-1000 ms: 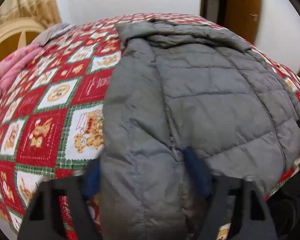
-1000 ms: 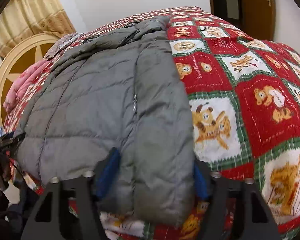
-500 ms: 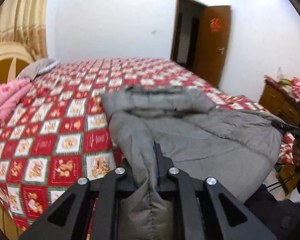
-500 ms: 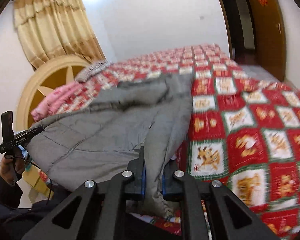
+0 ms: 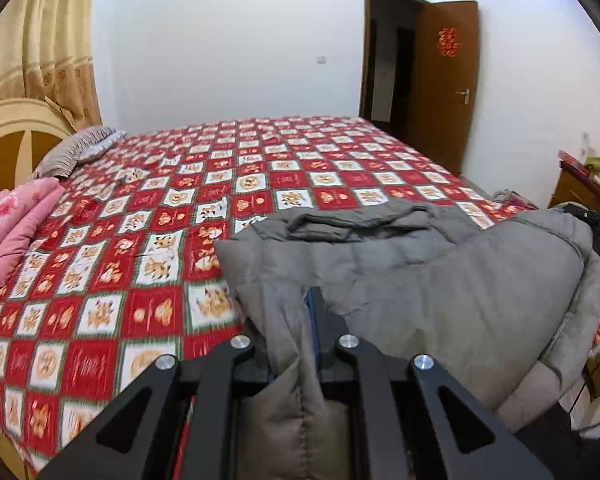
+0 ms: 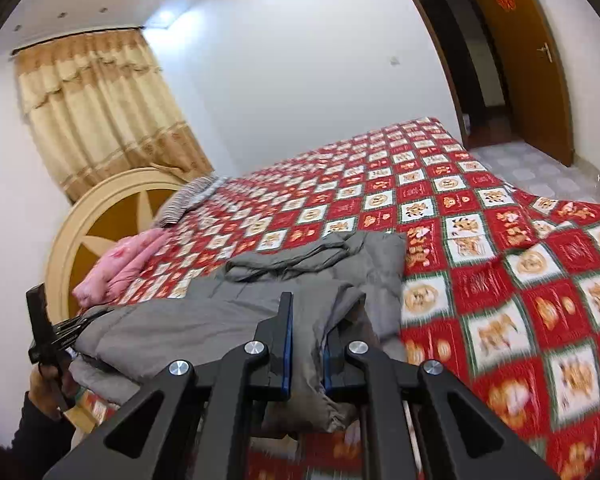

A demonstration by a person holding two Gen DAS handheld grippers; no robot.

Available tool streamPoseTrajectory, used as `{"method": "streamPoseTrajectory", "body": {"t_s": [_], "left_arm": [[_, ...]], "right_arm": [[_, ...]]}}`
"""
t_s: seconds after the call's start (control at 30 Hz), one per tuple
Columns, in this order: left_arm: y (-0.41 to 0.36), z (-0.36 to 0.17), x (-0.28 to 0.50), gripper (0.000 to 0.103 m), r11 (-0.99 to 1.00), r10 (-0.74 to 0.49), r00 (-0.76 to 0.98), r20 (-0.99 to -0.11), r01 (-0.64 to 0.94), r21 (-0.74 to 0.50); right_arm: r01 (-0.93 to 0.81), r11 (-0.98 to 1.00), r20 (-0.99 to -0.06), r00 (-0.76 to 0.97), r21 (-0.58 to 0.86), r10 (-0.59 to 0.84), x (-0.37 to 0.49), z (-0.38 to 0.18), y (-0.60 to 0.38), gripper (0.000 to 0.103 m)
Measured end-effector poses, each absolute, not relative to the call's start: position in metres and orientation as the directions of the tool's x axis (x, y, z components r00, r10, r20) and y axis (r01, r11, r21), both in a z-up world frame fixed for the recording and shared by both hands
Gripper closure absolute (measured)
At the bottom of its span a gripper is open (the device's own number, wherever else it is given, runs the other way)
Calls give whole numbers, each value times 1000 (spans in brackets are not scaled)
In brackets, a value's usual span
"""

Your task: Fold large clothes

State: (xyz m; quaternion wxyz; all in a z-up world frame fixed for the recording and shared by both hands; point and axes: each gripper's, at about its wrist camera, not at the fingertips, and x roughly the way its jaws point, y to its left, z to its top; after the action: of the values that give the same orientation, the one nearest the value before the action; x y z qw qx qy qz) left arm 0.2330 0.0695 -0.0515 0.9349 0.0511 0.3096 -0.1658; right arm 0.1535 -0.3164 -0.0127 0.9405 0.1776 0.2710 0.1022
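A grey quilted jacket lies on the near edge of a bed with a red, white and green bear-print cover. My left gripper is shut on the jacket's lower left hem and holds it raised above the bed. My right gripper is shut on the jacket's lower right hem, also raised. The lifted lower part bulges toward the collar, which rests flat on the cover. Each view shows the other hand-held gripper at the jacket's far corner.
A pink folded blanket and a grey striped pillow lie by the round headboard. A wooden door stands open beyond the bed. A wooden cabinet stands at the right.
Both grippers closed on the jacket's lower hem and lifted it off the bed. The lower part now rises and moves toward the collar.
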Motion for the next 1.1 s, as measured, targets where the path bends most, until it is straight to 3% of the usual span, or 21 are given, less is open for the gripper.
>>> {"method": "streamPoseTrajectory", "body": {"t_s": [0.13,0.3,0.4,0.43,0.47,0.5,0.53,0.6,0.67,0.73,0.77,0.9,1.0,1.1], "left_arm": [[56,-74,279,89,949,-227,747,-625,314,30],[45,-97,320,82,959,-175,734,-657,277,54],[42,-93,331,71,966,-171,740,-651,255,36],[42,-90,333,54,968,-174,746,-643,249,27],[43,-86,334,23,973,-164,762,-626,229,24],[46,-82,333,8,983,-116,795,-595,177,46],[49,-78,332,0,989,-85,826,-557,140,55],[57,-72,329,0,991,-84,849,-521,126,45],[59,-71,331,0,995,-30,851,-524,75,64],[58,-66,325,0,996,41,870,-491,1,84],[57,-63,322,0,996,66,879,-472,-29,86],[53,-43,306,0,976,216,906,-364,-191,104],[49,-27,302,0,965,260,921,-290,-242,98],[39,-28,310,0,972,230,920,-317,-206,110]], "right_arm": [[-42,931,-520,820,362,240,222,-27,-315,93],[13,938,-585,785,345,204,285,-58,-318,93],[39,934,-607,770,354,198,310,-74,-324,93],[48,936,-613,767,350,190,320,-79,-326,93],[53,935,-615,766,352,188,325,-83,-328,93],[56,933,-617,764,356,190,330,-85,-328,93],[62,931,-619,762,361,189,338,-89,-331,93],[70,925,-617,763,373,191,349,-94,-334,91],[70,920,-612,765,386,198,358,-97,-337,81],[80,926,-614,769,370,178,366,-97,-335,43],[69,921,-598,778,384,191,370,-95,-335,37],[74,917,-562,808,392,175,378,-82,-332,33],[96,914,-528,838,393,139,376,-73,-336,27],[118,908,-502,858,401,110,372,-67,-342,25]]}}
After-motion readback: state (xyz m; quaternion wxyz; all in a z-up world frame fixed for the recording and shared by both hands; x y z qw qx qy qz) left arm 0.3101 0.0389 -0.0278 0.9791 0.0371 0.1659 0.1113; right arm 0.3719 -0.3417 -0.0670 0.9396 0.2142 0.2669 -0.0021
